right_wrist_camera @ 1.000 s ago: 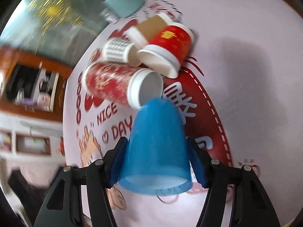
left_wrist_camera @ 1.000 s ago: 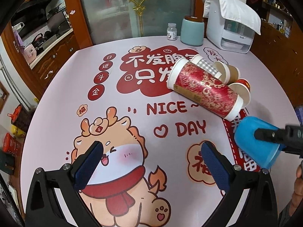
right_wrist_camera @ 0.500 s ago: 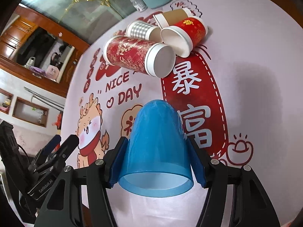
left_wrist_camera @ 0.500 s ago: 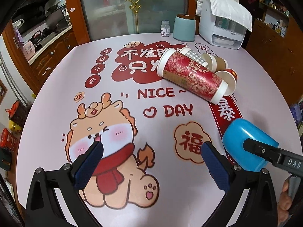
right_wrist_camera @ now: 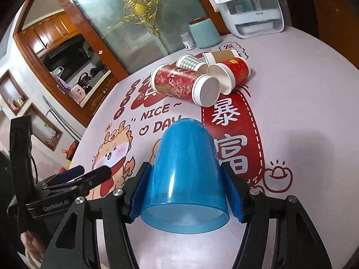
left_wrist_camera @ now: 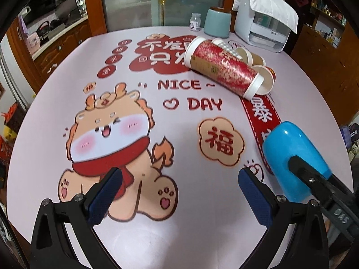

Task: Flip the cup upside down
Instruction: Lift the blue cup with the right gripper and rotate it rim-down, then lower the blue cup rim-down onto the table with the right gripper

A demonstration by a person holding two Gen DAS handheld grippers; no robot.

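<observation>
A blue plastic cup [right_wrist_camera: 184, 174] is clamped between the blue pads of my right gripper [right_wrist_camera: 186, 186], which is shut on it. The cup is tilted, its closed base pointing away and up, its open rim toward the camera, held above the table. In the left wrist view the cup [left_wrist_camera: 291, 157] shows at the right, above the printed table cover. My left gripper [left_wrist_camera: 179, 192] is open and empty, low over the cartoon dragon print.
A tall red patterned cup [right_wrist_camera: 184, 85] lies on its side with a checked cup [right_wrist_camera: 190, 62], a brown cup [right_wrist_camera: 222, 56] and a red cup [right_wrist_camera: 231, 74]. A teal canister [right_wrist_camera: 204, 33], a small bottle [right_wrist_camera: 187, 41] and a white appliance [right_wrist_camera: 251, 13] stand at the back.
My right gripper has drawn back from the lying cups with the blue cup and turned more level. My left gripper has also pulled back toward the near table edge.
</observation>
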